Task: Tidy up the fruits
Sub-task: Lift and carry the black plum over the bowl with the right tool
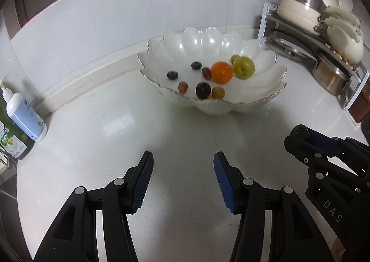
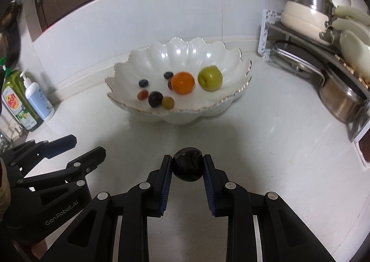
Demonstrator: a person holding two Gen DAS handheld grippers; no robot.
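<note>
**Q:** While the right claw is raised over the tabletop, what is it carrying?

**A:** A dark, glossy round fruit, possibly a plum, pinched between the two blue-padded fingers. It sits in front of a white scalloped bowl with a thin gold rim, still short of the near edge.

**Q:** What is already in the bowl?

**A:** An orange and a green apple-like fruit lie touching each other toward the right. Left of them are two blueberries, a dark plum-like fruit, and several grapes, reddish and greenish, near the front rim.

**Q:** How far along does the sorting look?

**A:** Nearly done, I would judge. No loose fruit shows on the tabletop; the held fruit seems to be the last piece to go in.

**Q:** And the left claw?

**A:** Wide apart and holding nothing, low over bare tabletop, well back from the bowl.

**Q:** Anything hard to make out?

**A:** The fruit in the bowl is slightly blurred, so the small ones are tricky to name. A red grape is half hidden behind the orange. Soap bottles at far left and a rack of pots at right are bent by the lens, and the frame's edge cuts off the rack.
</note>
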